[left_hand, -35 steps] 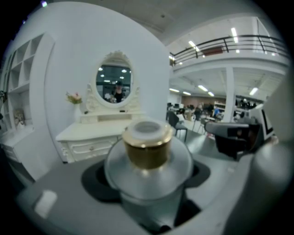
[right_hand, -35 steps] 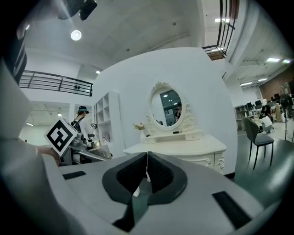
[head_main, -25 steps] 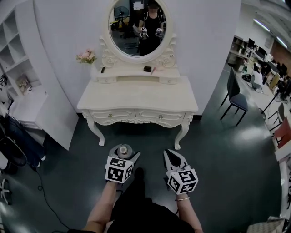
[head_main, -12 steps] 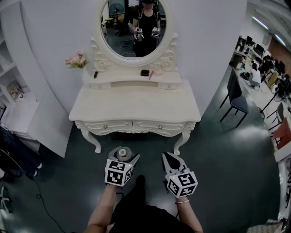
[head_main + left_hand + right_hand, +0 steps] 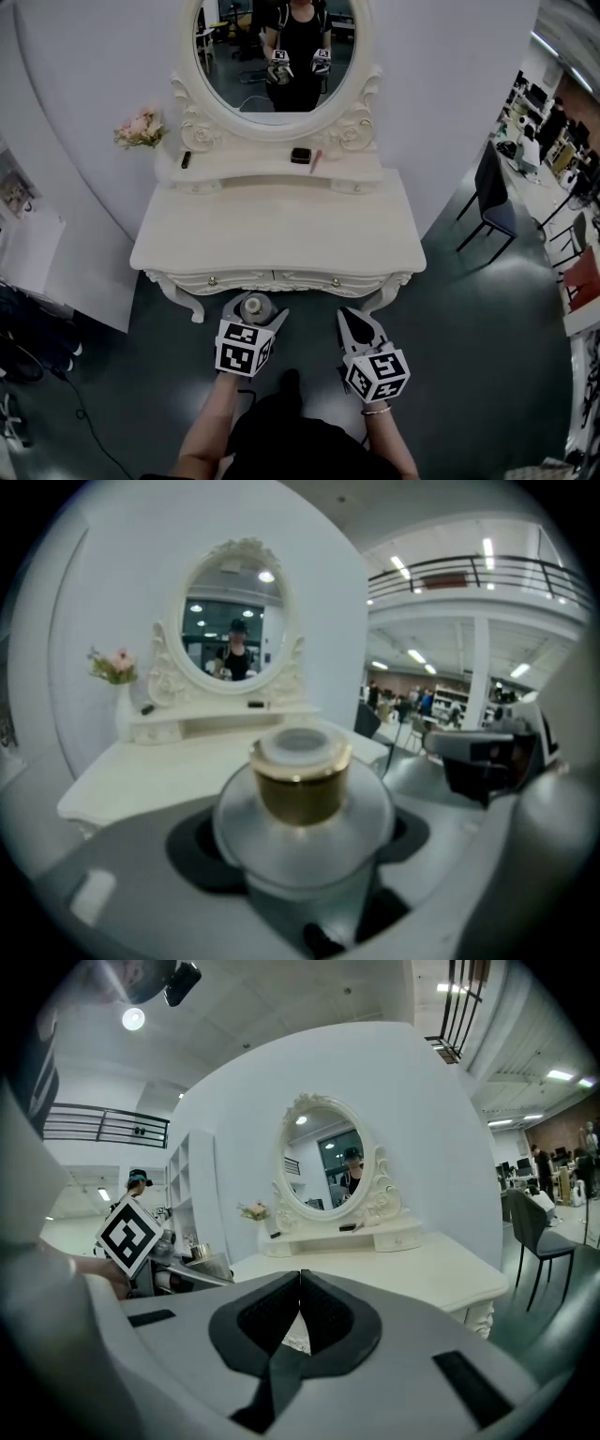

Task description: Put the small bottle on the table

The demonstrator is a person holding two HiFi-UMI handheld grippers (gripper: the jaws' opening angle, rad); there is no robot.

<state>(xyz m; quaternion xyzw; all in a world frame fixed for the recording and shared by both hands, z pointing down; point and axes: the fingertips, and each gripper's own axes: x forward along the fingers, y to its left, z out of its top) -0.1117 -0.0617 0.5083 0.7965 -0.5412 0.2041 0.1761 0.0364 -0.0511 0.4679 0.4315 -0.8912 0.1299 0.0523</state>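
Note:
A small clear bottle (image 5: 255,307) with a gold collar and a clear cap (image 5: 300,772) stands upright between the jaws of my left gripper (image 5: 254,309), which is shut on it. It hangs in the air just before the front edge of the white dressing table (image 5: 277,234). My right gripper (image 5: 357,322) is beside it on the right, shut with nothing in it; in the right gripper view its tips (image 5: 300,1277) meet. The tabletop (image 5: 159,771) lies ahead of both grippers.
An oval mirror (image 5: 274,52) rises at the table's back over a low shelf (image 5: 272,167) carrying a dark box (image 5: 300,155) and a small dark item (image 5: 185,159). Pink flowers (image 5: 137,128) stand at the back left. A dark chair (image 5: 494,206) is to the right.
The table has drawn closer and now sits just ahead of both grippers. The grippers keep the same pose, the left one still holding the bottle.

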